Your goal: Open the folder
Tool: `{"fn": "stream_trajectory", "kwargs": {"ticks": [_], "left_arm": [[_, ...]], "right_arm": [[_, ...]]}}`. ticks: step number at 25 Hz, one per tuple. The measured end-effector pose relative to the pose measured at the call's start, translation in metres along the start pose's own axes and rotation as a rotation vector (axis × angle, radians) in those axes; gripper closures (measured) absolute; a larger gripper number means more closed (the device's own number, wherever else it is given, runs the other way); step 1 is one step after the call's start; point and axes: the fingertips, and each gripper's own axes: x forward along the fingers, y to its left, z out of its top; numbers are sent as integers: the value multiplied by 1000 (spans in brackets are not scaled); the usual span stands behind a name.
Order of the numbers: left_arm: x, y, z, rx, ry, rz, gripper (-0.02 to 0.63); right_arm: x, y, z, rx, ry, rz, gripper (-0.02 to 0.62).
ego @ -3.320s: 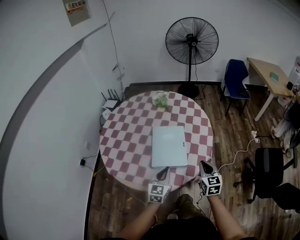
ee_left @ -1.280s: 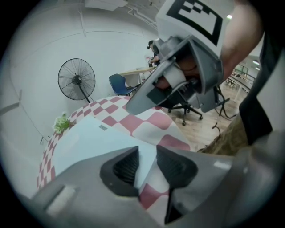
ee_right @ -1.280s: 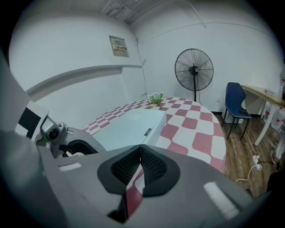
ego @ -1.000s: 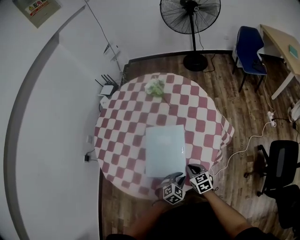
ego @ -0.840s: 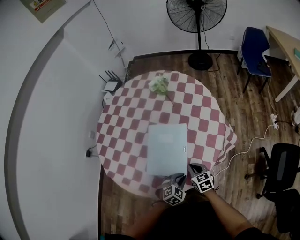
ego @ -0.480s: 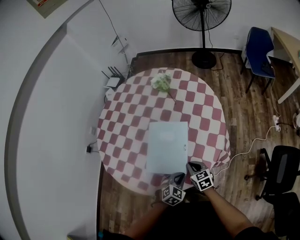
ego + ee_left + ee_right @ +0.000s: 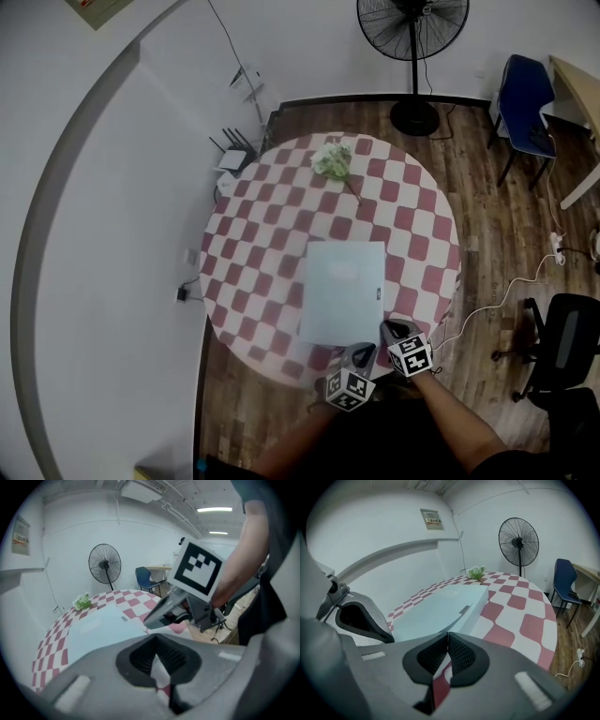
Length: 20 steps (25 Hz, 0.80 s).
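A pale blue folder (image 7: 342, 291) lies flat and closed on the round checked table (image 7: 253, 253), towards its near side. My left gripper (image 7: 363, 352) is at the folder's near right corner with its jaws shut. In the left gripper view (image 7: 157, 637) the pads meet at the folder (image 7: 98, 625) edge, and I cannot tell whether the cover is pinched. My right gripper (image 7: 387, 327) is just to the right, beside the folder's right edge, also shut (image 7: 448, 633) and holding nothing. The folder (image 7: 436, 606) stretches away ahead of it.
A small bunch of green and white flowers (image 7: 333, 159) lies at the table's far side. On the wooden floor around it are a standing fan (image 7: 412, 19), a blue chair (image 7: 525, 94), a black office chair (image 7: 567, 337) and a white cable (image 7: 497, 300). A curved white wall is on the left.
The left gripper has come in from the folder's near edge to its near right corner, closed its jaws and risen a little. The right gripper has stayed put.
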Motion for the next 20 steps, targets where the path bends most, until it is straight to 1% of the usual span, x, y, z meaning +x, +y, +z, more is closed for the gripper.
{"fn": "stream_trajectory", "kwargs": {"ticks": [4, 9, 10, 12, 13, 16, 20], "left_arm": [[-3, 3, 1, -23, -16, -14, 606], [-8, 6, 2, -51, -35, 0, 606], [-9, 7, 3, -35, -35, 6, 606], [-9, 6, 5, 25, -26, 17, 606], [-9, 6, 5, 37, -23, 18, 606], [-10, 11, 7, -6, -31, 13, 606], [-18, 13, 10, -43, -49, 6, 606]], "right_arm": [[3, -1, 2, -12, 17, -3, 592], [12, 3, -6, -19, 44, -13, 592], [14, 3, -9, -15, 49, -17, 592], [16, 3, -13, -8, 56, -20, 592], [16, 3, -13, -6, 54, -23, 592], [16, 4, -11, -5, 48, -28, 592], [17, 6, -11, -14, 53, -26, 592]]}}
